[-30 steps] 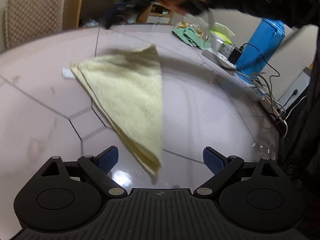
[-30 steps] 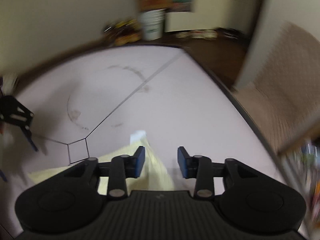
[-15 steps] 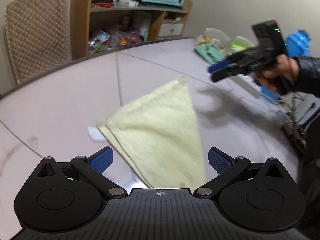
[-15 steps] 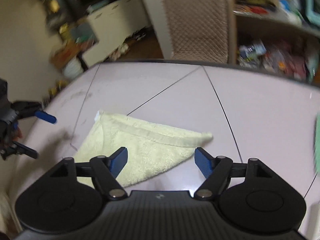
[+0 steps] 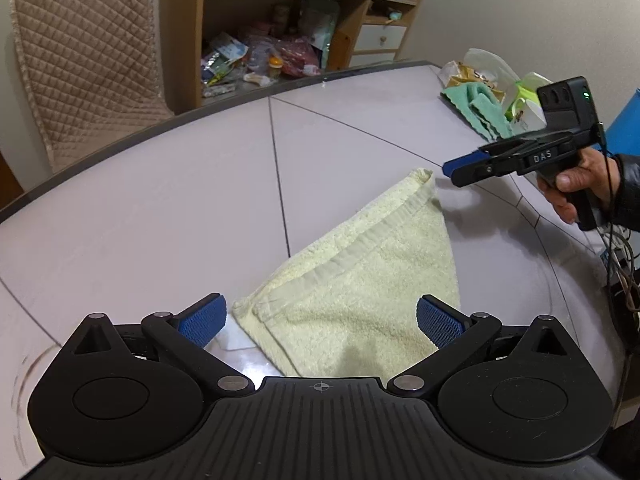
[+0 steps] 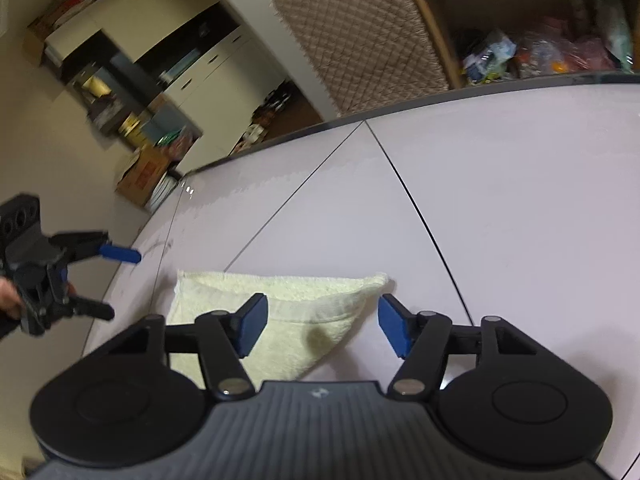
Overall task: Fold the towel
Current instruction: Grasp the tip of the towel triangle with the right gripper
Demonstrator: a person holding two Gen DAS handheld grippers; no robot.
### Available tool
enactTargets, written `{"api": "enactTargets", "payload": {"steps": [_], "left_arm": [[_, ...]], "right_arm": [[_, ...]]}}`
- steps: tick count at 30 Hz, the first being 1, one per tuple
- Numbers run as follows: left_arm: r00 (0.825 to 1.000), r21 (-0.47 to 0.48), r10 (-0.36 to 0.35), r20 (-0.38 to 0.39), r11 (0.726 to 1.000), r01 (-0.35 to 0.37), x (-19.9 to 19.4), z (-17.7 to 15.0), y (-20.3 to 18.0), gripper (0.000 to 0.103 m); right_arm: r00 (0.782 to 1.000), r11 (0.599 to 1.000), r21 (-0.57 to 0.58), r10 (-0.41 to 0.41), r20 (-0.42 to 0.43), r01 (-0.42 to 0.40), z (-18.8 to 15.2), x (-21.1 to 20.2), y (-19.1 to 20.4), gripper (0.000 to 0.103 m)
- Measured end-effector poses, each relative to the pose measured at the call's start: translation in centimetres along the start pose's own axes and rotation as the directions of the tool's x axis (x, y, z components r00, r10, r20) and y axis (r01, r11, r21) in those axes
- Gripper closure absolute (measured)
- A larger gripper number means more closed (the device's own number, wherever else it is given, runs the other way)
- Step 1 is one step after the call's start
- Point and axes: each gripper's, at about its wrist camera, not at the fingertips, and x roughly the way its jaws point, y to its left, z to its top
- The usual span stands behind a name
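Observation:
A pale yellow towel [image 5: 360, 280] lies folded flat on the light table [image 5: 160, 208], its hemmed edge running from near left to far right. My left gripper [image 5: 320, 320] hovers open above the towel's near end, nothing between its blue pads. In the left wrist view the right gripper [image 5: 468, 168] floats just past the towel's far corner, held by a hand [image 5: 576, 184]. My right gripper [image 6: 320, 328] is open over the towel [image 6: 288, 304] near its pointed corner. The left gripper [image 6: 108, 280] appears at the left edge of that view, open.
A green cloth [image 5: 476, 108] and bags sit at the table's far right, with cables [image 5: 616, 264] and a blue container [image 5: 628, 116] beyond. A quilted chair [image 5: 88, 56] and a cluttered shelf [image 5: 280, 52] stand behind the table edge.
Both grippers have swung around to face the towel and drawn closer to it. The right gripper's jaws have spread wider. The towel has stayed flat on the table.

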Motion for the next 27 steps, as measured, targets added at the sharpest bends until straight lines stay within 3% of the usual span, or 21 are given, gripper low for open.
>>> {"api": "enactTargets", "payload": {"steps": [11,22,27], "left_arm": [[0.999,-0.04,-0.043,-0.001,0.998,0.043,1.2,0.1,-0.7,0.0],[0.999,-0.052,-0.052,0.009,0.997,0.053,1.4,0.3,-1.1,0.0],[0.999,-0.041,-0.048,-0.003,0.998,0.048,1.6,0.0,-1.3,0.0]], "right_arm": [[0.996,0.986,-0.145,-0.085,-0.001,0.084,0.4,0.5,0.7,0.052],[0.996,0.969,-0.235,-0.089,-0.023,0.081,0.4,1.8,2.9,0.066],[0.998,0.982,-0.182,-0.055,-0.031,0.048,0.4,1.8,2.8,0.092]]}}
